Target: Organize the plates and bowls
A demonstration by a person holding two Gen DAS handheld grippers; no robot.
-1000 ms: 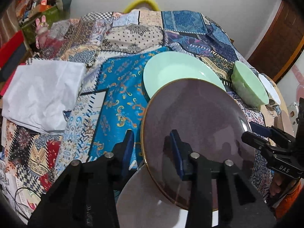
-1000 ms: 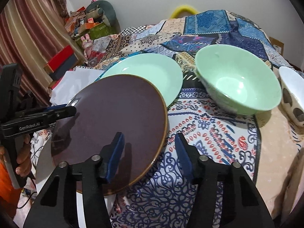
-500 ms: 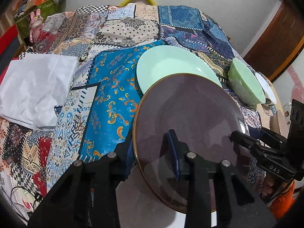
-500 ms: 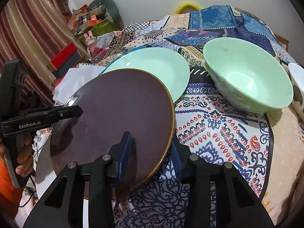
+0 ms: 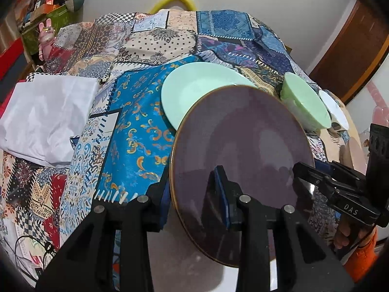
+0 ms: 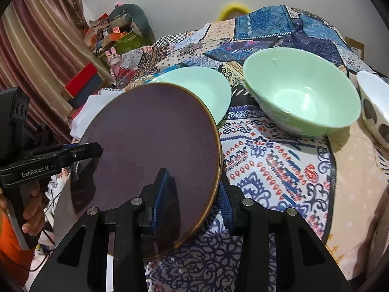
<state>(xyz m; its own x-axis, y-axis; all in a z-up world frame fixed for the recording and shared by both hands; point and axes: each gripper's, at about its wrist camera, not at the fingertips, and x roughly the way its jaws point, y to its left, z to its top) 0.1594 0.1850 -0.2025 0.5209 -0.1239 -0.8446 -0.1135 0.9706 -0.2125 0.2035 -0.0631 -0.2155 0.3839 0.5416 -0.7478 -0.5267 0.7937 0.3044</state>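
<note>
My left gripper [image 5: 194,194] and right gripper [image 6: 192,194] both clamp their jaws on opposite edges of the brown plate [image 6: 150,155], held tilted just before the mint plate [image 6: 201,85].

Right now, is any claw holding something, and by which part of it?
Both hold the dark plate by its rim: the left claw on one edge, the right claw on the opposite edge.
</note>
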